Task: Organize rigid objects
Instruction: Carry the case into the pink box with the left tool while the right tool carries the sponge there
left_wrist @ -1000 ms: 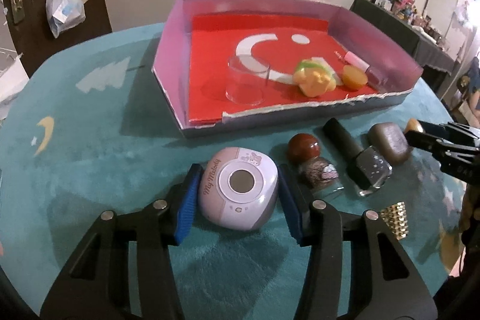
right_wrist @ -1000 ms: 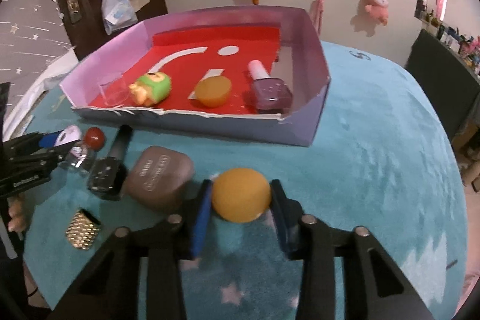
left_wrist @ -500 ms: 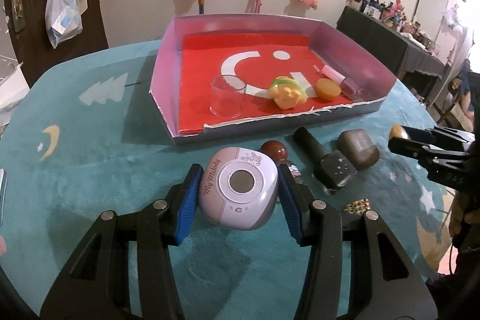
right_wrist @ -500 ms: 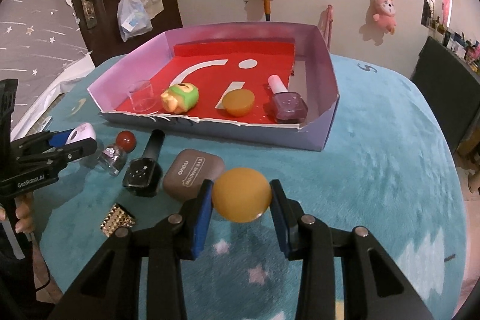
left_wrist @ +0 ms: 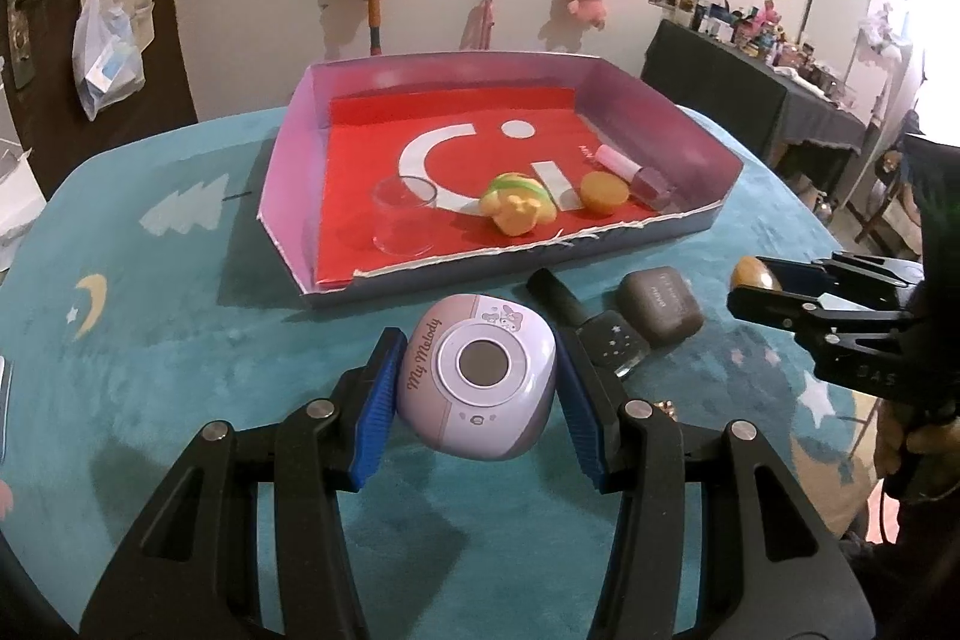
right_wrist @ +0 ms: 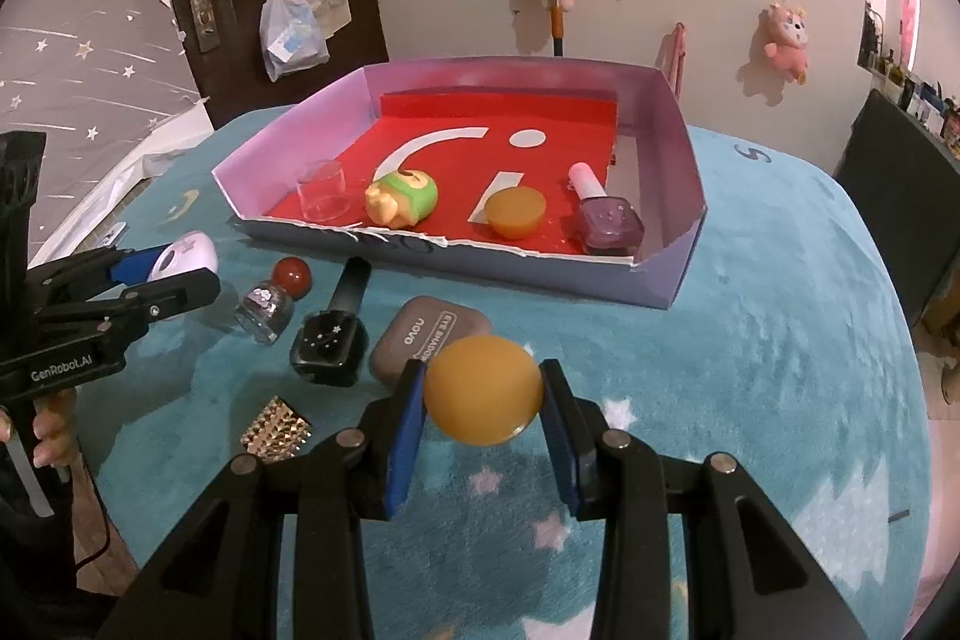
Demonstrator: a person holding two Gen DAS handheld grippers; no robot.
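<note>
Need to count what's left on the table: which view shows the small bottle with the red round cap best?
The right wrist view: the red-capped bottle lies in plain sight beside the black nail polish. In the left wrist view it is hidden behind the My Melody device held in the left tongs.

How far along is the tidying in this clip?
Done: glass cup, toy, orange lid and pink polish lie in the box. In hand: My Melody case, orange ball. Left: red-capped bottle, black polish, eyeshadow case, studded piece.
</note>
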